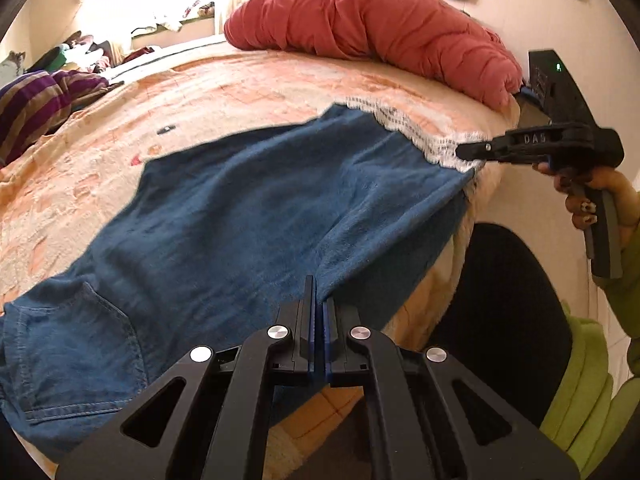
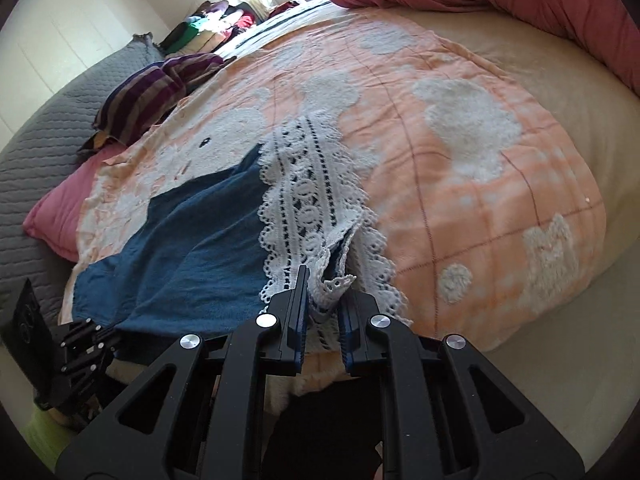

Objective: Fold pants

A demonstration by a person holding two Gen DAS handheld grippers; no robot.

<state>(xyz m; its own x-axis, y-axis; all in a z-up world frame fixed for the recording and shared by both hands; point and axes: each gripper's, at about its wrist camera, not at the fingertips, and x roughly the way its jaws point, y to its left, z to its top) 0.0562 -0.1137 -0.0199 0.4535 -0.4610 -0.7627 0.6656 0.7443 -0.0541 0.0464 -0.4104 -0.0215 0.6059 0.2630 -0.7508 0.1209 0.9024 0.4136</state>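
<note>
Blue denim pants with a white lace hem lie spread on the peach blanket of a bed. My left gripper is shut on the near edge of the blue leg fabric. My right gripper holds the lace hem between its fingers at the bed's edge; the jaws stand narrowly apart with bunched lace pinched in them. The right gripper also shows in the left wrist view, at the hem. The left gripper also shows in the right wrist view, low on the left.
A rolled red duvet lies along the far side of the bed. A striped purple cloth and a pile of clothes sit at the far left. A pink pillow and grey quilt lie left.
</note>
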